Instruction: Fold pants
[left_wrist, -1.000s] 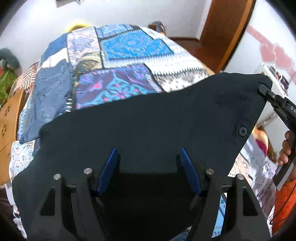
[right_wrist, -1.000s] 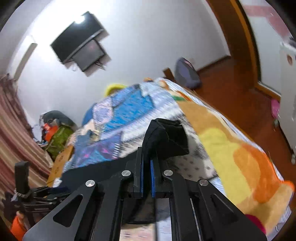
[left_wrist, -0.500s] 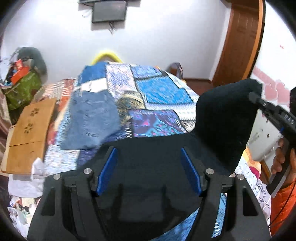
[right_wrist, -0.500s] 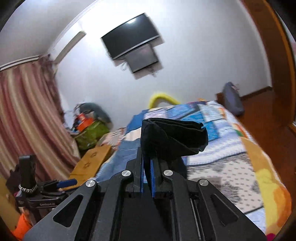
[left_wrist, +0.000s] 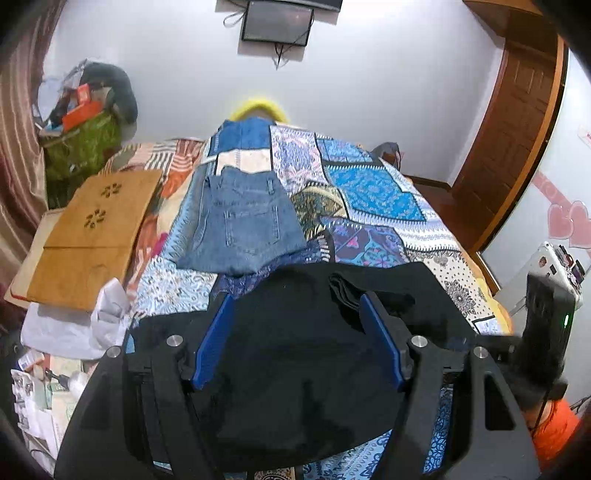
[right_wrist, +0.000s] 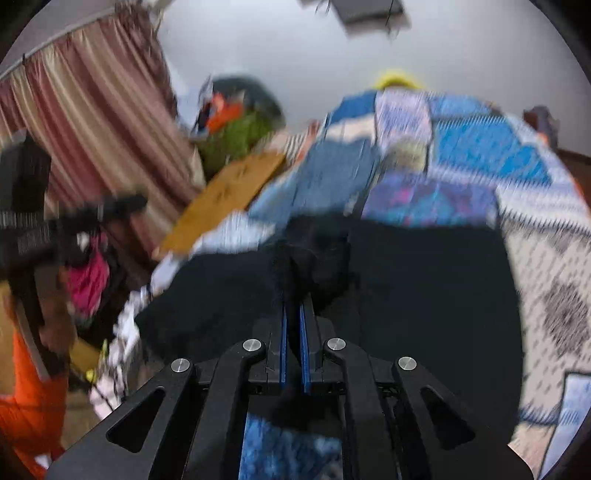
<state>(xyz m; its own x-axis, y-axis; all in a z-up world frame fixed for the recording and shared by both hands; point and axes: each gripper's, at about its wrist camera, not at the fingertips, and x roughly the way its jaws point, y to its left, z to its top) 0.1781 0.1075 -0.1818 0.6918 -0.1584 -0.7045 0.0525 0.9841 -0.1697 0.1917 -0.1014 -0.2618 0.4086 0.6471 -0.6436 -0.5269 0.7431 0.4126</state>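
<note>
Your right gripper (right_wrist: 293, 295) is clenched on a bunched fold of the one pair of black cloth pants (left_wrist: 295, 354), which lies across the near end of the blue patchwork quilt (left_wrist: 369, 192). Your left gripper (left_wrist: 295, 299) stands released, its two blue pads wide apart over the black cloth. At twelve o'clock beyond it lies one folded pair of blue denim jeans (left_wrist: 243, 221); at ten o'clock, one tan wooden board (left_wrist: 88, 236).

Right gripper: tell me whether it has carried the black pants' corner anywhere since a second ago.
Yes. The right gripper, shut on the black pants, swung left, from the yellow blanket side toward the folded jeans.
</note>
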